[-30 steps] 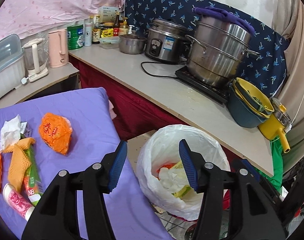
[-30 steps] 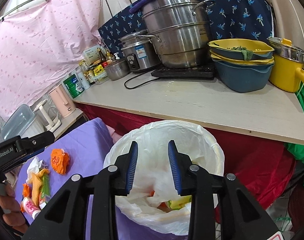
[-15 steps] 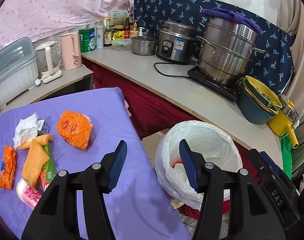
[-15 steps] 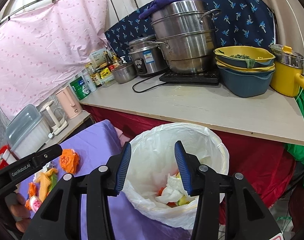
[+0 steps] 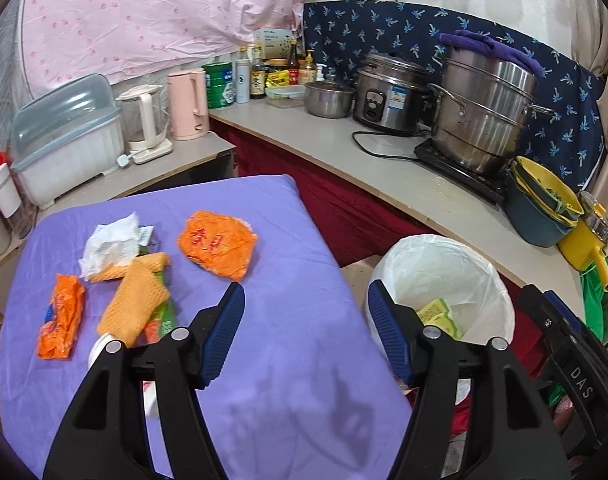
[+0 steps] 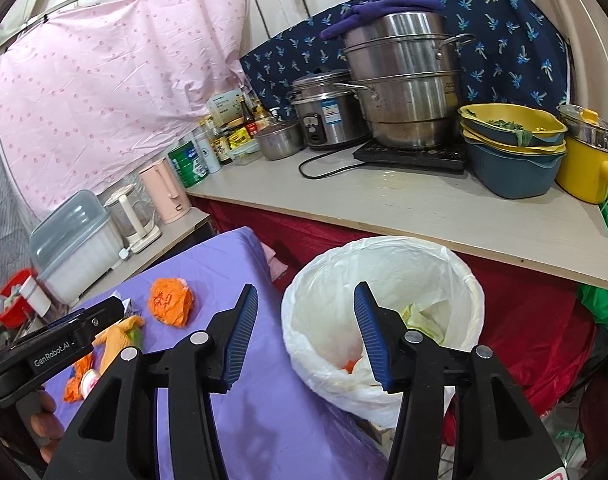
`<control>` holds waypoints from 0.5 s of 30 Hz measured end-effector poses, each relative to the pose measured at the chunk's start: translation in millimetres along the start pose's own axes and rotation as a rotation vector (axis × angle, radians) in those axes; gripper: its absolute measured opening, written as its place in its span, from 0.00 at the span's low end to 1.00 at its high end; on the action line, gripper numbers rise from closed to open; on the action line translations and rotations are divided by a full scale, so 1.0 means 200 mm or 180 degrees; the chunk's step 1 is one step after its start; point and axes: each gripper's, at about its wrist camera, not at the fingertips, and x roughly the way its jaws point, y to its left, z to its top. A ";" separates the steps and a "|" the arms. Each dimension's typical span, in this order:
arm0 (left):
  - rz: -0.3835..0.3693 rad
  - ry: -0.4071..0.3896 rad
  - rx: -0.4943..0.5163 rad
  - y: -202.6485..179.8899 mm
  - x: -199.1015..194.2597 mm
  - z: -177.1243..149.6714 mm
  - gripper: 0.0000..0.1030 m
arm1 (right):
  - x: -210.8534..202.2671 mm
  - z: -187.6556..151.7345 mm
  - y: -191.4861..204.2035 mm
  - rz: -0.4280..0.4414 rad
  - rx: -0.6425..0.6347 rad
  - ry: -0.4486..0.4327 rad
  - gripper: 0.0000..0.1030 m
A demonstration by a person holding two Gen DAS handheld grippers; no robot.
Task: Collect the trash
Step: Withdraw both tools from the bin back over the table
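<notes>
A: Both claws, left gripper (image 5: 306, 330) and right gripper (image 6: 306, 334), are spreading wide, carrying nothing. Where is the trash lying?

B: On the purple table (image 5: 288, 216); the orange wrapper (image 5: 217, 243) is sitting nearest. I'd be lowering 1 claw straddling it, pinching its crumpled middle, then carrying to the lined bin (image 5: 444, 280).

"GenRobot.AI" in white on the black body of the left hand-held gripper (image 6: 56, 354), seen at near left in right-wrist view. "DAS" in grey on the black body of the right hand-held gripper (image 5: 580, 378), near right in left-wrist view. Orange bag (image 5: 217, 245) on purple surface (image 5: 304, 360) has red characters, too small to read; labels on far bottles and cooker unreadable.
</notes>
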 end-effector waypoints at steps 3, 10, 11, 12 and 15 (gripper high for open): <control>0.0087 0.0010 -0.0033 0.08 -0.04 -0.03 0.62 | -0.01 -0.03 0.06 0.0053 -0.0056 0.0030 0.49; 0.0350 0.0036 -0.0070 0.26 -0.12 -0.12 0.63 | -0.03 -0.09 0.25 0.0205 -0.0211 0.0119 0.49; 0.0388 0.0044 -0.0092 0.29 -0.13 -0.13 0.64 | -0.02 -0.10 0.28 0.0229 -0.0245 0.0139 0.49; 0.0416 0.0055 -0.0113 0.31 -0.14 -0.14 0.64 | -0.02 -0.12 0.31 0.0249 -0.0272 0.0156 0.49; 0.0497 0.0109 -0.0202 0.42 -0.16 -0.18 0.65 | -0.01 -0.15 0.39 0.0321 -0.0333 0.0214 0.49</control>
